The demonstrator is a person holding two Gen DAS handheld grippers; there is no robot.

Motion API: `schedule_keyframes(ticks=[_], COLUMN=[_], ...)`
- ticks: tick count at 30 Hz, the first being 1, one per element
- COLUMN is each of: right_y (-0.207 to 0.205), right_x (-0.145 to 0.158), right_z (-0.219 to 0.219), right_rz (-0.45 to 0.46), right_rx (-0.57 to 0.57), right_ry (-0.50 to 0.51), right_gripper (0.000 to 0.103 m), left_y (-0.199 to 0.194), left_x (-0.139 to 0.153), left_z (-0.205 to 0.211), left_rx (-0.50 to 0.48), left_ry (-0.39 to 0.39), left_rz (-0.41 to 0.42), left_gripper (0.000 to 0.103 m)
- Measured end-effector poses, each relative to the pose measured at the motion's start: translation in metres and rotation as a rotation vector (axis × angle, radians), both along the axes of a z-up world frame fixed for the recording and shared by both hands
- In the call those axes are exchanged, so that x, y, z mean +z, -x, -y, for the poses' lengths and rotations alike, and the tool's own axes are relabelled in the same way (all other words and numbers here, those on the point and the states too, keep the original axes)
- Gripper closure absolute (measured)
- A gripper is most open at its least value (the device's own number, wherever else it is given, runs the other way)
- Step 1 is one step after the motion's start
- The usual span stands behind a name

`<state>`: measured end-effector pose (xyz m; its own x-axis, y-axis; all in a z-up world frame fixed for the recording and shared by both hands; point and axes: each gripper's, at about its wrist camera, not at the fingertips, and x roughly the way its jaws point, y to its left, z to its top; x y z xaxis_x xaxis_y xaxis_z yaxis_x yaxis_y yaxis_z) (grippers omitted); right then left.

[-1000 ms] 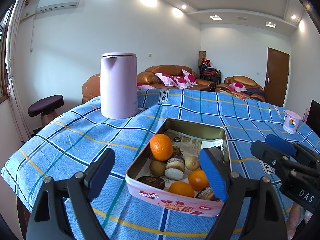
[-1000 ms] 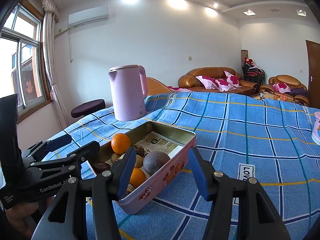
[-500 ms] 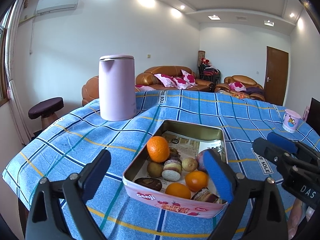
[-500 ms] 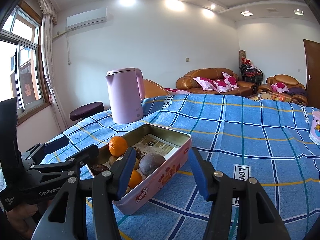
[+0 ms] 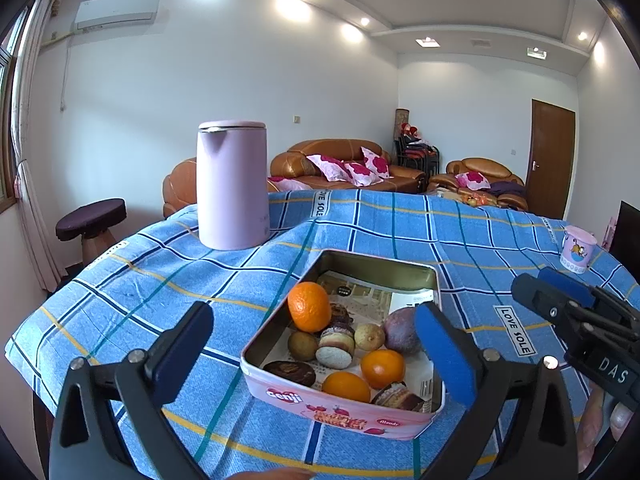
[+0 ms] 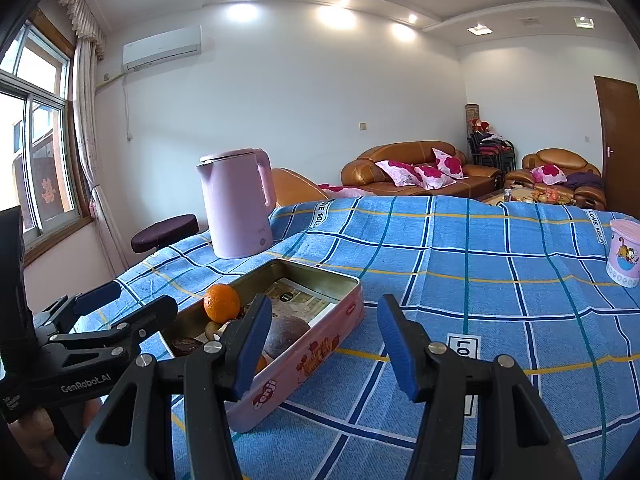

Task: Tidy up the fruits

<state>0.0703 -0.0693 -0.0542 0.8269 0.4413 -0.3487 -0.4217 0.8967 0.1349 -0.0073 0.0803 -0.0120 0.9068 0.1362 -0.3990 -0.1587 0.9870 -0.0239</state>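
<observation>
On the surface (image 5: 400, 232), left tongs (image 5: 316, 356) opening around a fruit tin (image 5: 340, 408); right tongs (image 6: 320, 340) apparently released, empty.

Fruits (image 5: 309, 306) in tin (image 5: 340, 410) — kettle (image 5: 232, 184) behind

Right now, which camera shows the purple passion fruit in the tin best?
The left wrist view: it looks down into the tin, so the passion fruit shows almost whole beside the oranges. The right wrist view shows only part of the passion fruit, cut off by a tool finger and the tin wall.
</observation>
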Motion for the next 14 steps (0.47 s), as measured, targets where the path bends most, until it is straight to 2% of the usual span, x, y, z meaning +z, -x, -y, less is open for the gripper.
schedule_keyframes(ticks=[14], right_y=[0.0011], right_x=[-0.0032], right_z=[0.0045], right_rz=[-0.010], right_rx=[-0.008], right_ry=[0.007], right_gripper=[0.046], left_y=[-0.0018], left_x=[-0.0024], left_z=[0.0027], left_rx=[0.018], left_ry=[-0.022], left_rz=[-0.002], left_gripper=[0.000])
